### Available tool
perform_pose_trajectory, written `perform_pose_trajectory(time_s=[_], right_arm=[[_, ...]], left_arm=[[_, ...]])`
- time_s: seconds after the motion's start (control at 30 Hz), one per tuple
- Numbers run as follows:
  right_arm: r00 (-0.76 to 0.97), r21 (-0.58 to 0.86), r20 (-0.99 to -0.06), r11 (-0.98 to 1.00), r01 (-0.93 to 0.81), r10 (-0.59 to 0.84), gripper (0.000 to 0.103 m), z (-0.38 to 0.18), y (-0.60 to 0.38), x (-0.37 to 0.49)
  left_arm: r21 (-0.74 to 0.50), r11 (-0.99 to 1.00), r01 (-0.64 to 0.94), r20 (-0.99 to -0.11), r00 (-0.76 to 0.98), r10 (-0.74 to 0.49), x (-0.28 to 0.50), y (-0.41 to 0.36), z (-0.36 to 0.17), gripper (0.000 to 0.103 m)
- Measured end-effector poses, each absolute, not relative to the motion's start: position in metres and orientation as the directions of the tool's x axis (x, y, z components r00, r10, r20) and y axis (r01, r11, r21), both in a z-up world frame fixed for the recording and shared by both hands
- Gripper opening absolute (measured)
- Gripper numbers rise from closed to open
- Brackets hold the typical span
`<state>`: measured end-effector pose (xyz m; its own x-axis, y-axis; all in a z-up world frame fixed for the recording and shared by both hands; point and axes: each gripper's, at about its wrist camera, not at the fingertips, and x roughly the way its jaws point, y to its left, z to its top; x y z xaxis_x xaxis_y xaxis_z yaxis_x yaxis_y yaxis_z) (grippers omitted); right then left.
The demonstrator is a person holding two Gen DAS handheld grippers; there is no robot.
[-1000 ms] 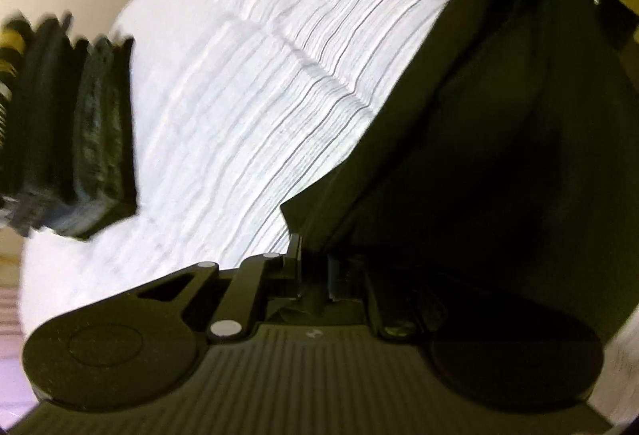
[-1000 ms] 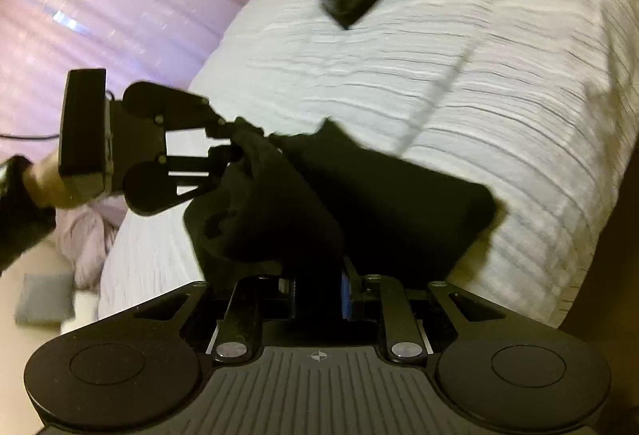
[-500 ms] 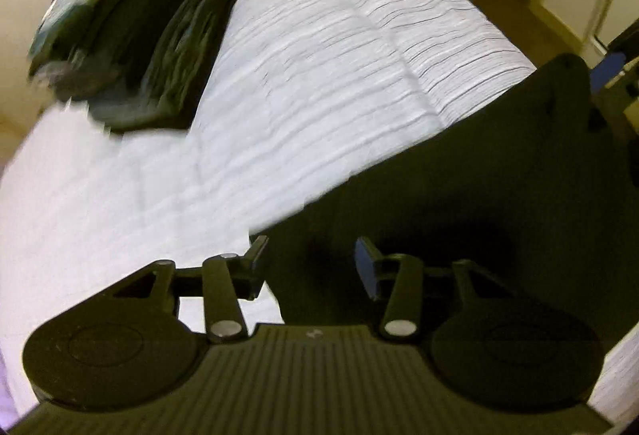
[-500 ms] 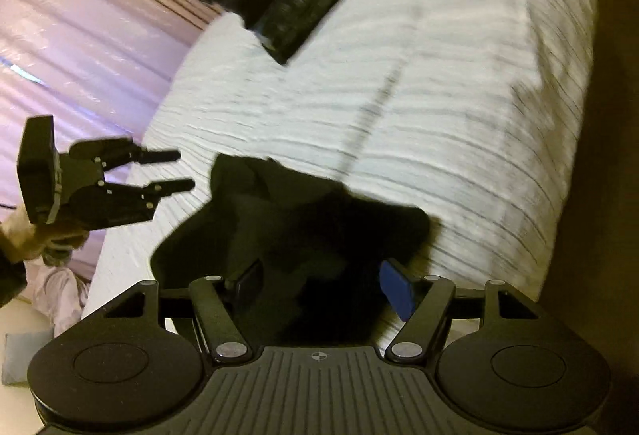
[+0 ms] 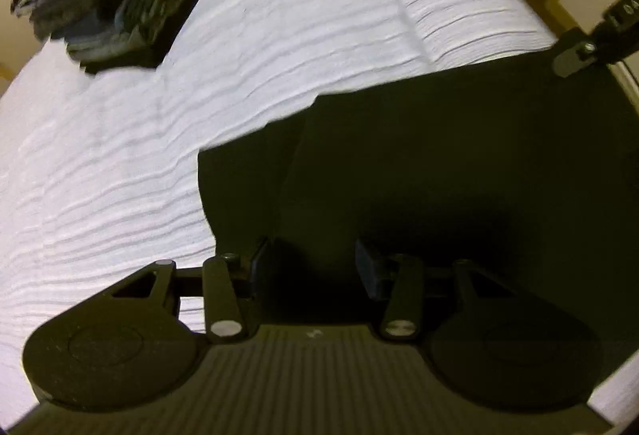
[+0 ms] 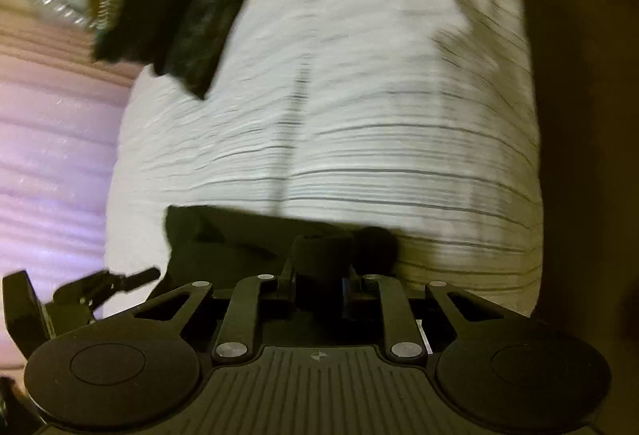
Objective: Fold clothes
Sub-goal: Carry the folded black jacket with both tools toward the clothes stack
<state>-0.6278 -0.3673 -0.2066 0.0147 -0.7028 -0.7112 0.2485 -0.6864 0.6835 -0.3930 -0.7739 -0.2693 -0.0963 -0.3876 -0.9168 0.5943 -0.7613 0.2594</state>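
Right wrist: black garment point(image 6: 319, 255) bunched between closing right tool point(image 6: 319, 285).

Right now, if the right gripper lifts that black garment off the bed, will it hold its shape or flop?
Probably flop: the black garment lies flat and layered on the white bedspread, and a bunched fold sits between the closing jaws of the right gripper. It looks thin, so likely light. The left gripper is open over it, so the unheld side would likely sag.
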Motion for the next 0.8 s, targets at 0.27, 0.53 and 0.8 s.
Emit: perform_pose_trajectory(time_s=[0.27,0.53,0.8], right_arm=[[-0.003,0.629,-0.739,-0.691,0.355,-0.674,0.046,-0.188,-0.366,-0.629],[-0.111,0.515,-0.727,-0.645,0.565,-0.678,0.052,-0.123,-0.368,-0.569],[0.055,0.488,-0.751,-0.498,0.717,-0.658,0.052,-0.167,-0.404,-0.515]], left_arm=[[0.319,-0.692,0.647,-0.903,-0.015,-0.430,-0.342,-0.774,-0.247,0.041],[0.234,-0.612,0.756,-0.900,-0.069,-0.430,-0.285,-0.728,-0.215,0.041],[0.232,-0.602,0.764,-0.907,-0.054,-0.418,-0.289,-0.717,-0.265,0.049]])
